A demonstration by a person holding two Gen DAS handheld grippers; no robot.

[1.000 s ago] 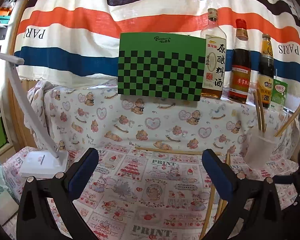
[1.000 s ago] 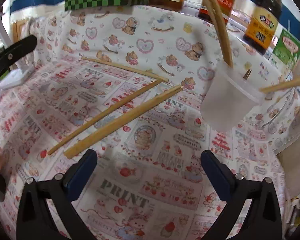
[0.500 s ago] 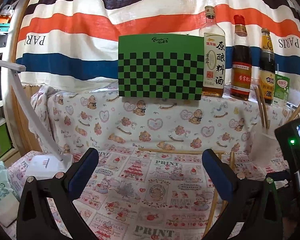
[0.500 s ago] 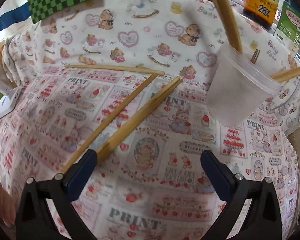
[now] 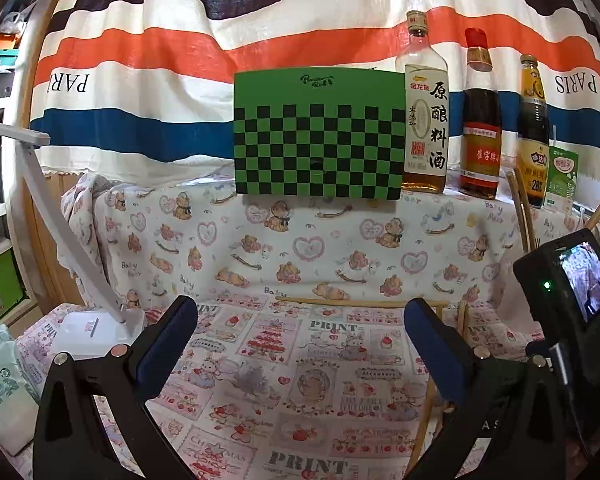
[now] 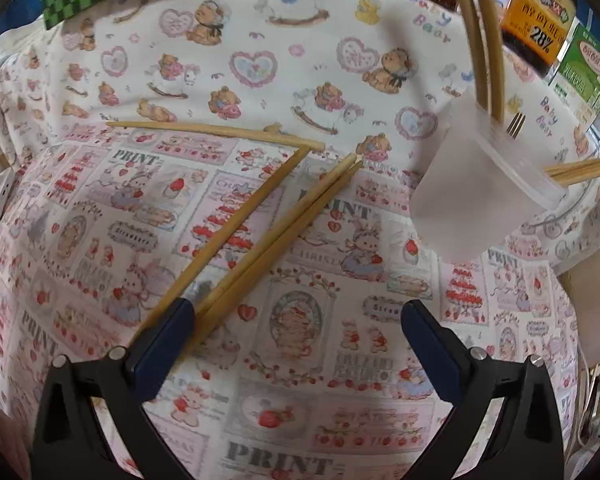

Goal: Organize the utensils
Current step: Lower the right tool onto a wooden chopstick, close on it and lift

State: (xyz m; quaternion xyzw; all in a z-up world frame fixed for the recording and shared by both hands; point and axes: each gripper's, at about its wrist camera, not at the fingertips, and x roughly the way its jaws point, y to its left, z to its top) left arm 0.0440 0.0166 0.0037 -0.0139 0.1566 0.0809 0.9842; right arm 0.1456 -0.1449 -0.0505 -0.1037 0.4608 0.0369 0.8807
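Right tool [image 6: 296, 332]: jaws spread wide, grasping nothing, low over the desk covered in a pink printed cloth [image 6: 320, 400]. Pair of bamboo chopsticks [image 6: 276, 240] lies diagonally on the cloth, near ends beside the left finger [image 6: 160, 344]. Single chopstick [image 6: 236, 224] lies just left of the pair; another [image 6: 216, 132] lies crosswise, farther back. Translucent plastic cup [image 6: 472, 200], far right, holds more chopsticks. Left tool [image 5: 300, 340]: released, empty, hovering above the desk.

Chopstick pair [image 6: 276, 240] near ends hidden behind right claw [image 6: 296, 320] finger; cup [image 5: 534, 248] mostly blocked by camera [image 5: 568, 280].
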